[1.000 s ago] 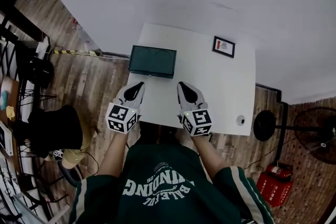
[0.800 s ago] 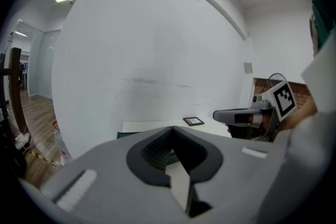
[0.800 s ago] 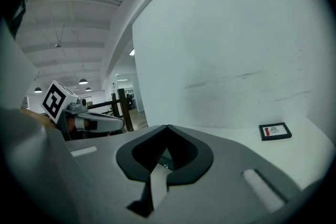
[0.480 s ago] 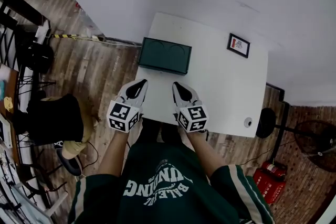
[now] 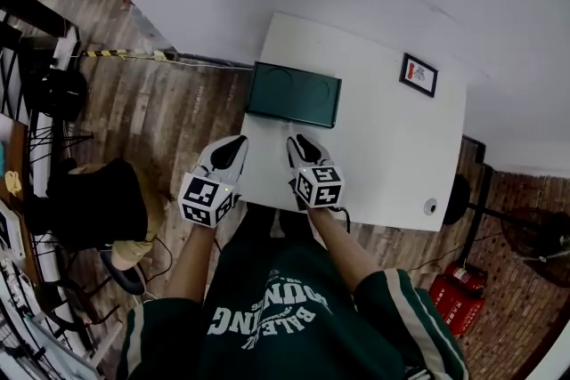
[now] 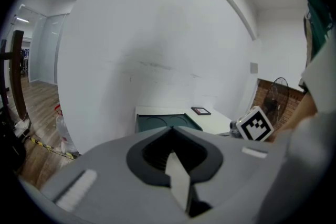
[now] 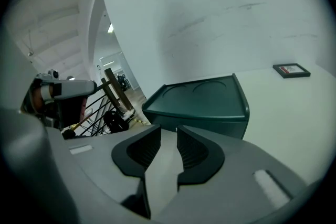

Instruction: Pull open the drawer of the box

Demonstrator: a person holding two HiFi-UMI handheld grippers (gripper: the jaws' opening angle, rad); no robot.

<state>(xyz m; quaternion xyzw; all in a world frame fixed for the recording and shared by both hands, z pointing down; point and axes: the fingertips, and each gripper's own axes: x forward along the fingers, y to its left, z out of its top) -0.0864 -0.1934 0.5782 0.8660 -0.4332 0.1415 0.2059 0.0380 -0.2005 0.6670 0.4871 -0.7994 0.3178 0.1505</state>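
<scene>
A dark green box [image 5: 294, 95] with two round recesses in its lid lies at the far left part of the white table [image 5: 383, 156]; it also shows as the box [image 7: 202, 102] and, farther off, as the box [image 6: 165, 123]. No handle shows from here. My left gripper [image 5: 233, 144] hovers at the table's near left edge, its jaws closed together, seen as the left gripper [image 6: 170, 131]. My right gripper [image 5: 298, 142] points at the box's near side a short way from it. The right gripper [image 7: 168, 131] has a narrow gap, its jaws are opening, and nothing is between them.
A small black picture frame [image 5: 419, 74] lies at the table's far right. A small round object [image 5: 431, 206] sits near the front right corner. A white wall stands behind the table. Dark furniture [image 5: 93, 200] and a wooden floor lie to the left.
The right gripper has shifted left, closer to the left gripper and toward the box. The head view has swung, so the table and box sit further right and nearer.
</scene>
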